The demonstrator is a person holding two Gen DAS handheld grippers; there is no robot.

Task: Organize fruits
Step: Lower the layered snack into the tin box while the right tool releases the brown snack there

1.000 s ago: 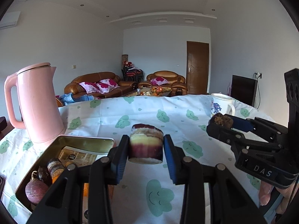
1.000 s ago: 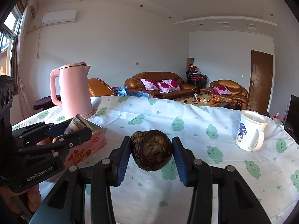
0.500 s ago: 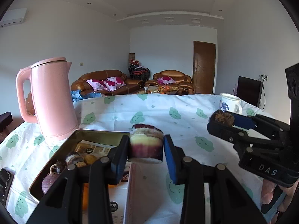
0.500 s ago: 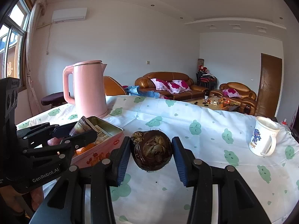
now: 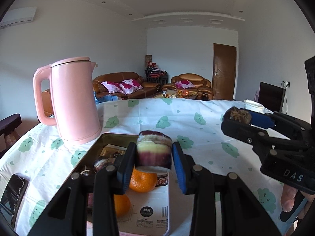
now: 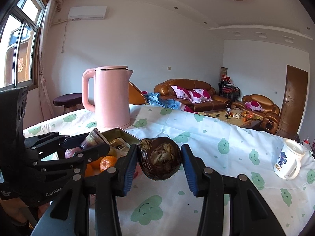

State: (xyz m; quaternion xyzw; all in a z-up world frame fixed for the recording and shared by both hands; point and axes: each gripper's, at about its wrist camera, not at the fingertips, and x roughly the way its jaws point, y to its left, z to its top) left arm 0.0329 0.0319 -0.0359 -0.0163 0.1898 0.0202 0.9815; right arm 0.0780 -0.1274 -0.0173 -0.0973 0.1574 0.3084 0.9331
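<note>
Purple cane piece (image 5: 154,151) sits clamped in left claw (image 5: 154,164); right claw (image 6: 159,162) clamps brown fruit (image 6: 159,159).

My left camera sits just behind my left gripper (image 5: 154,157), looking along its fingers, slightly downward over the table (image 5: 196,137) toward the sofas. My right camera does likewise behind my right gripper (image 6: 159,160). Both are close to the tabletop. Each catches the other tool: the right one at the left view's right edge, the left one at the right view's lower left. Both share the kettle (image 5: 72,102), tin (image 5: 110,137) and mug (image 6: 289,162).
</note>
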